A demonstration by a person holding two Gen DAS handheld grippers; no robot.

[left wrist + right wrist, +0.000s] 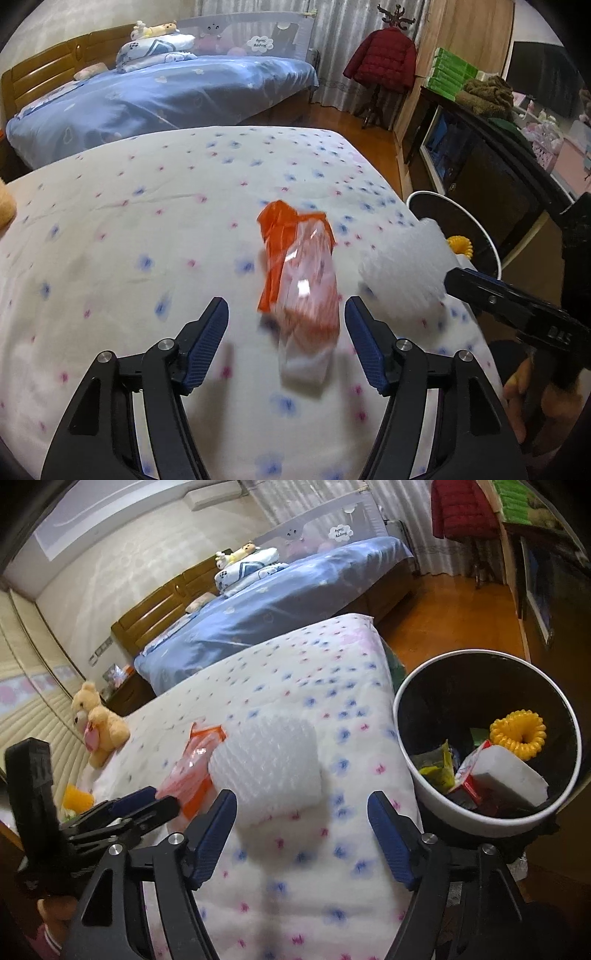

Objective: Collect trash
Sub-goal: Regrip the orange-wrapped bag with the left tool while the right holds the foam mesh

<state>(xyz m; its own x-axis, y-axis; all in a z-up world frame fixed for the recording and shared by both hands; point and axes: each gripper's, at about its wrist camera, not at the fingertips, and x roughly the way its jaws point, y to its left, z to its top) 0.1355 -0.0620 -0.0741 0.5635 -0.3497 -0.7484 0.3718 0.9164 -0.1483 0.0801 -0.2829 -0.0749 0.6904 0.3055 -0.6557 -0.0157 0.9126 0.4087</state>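
Both claws (286, 314) (302, 808) released; bin (406, 746) with yellow coil (519, 734), white block (509, 775), wrappers (436, 768).

On the near bed with the flower-printed white sheet (110, 229) lie an orange-and-clear plastic wrapper (299, 284) and, just to its right, a white bubble-wrap wad (269, 768). The left claw (286, 314) stands before the wrapper and the right claw (301, 812) before the wad. Right of the bed's edge stands a round white-rimmed bin (436, 797) holding a yellow coiled ring (519, 734); a blue-covered bed (166, 96) lies beyond.
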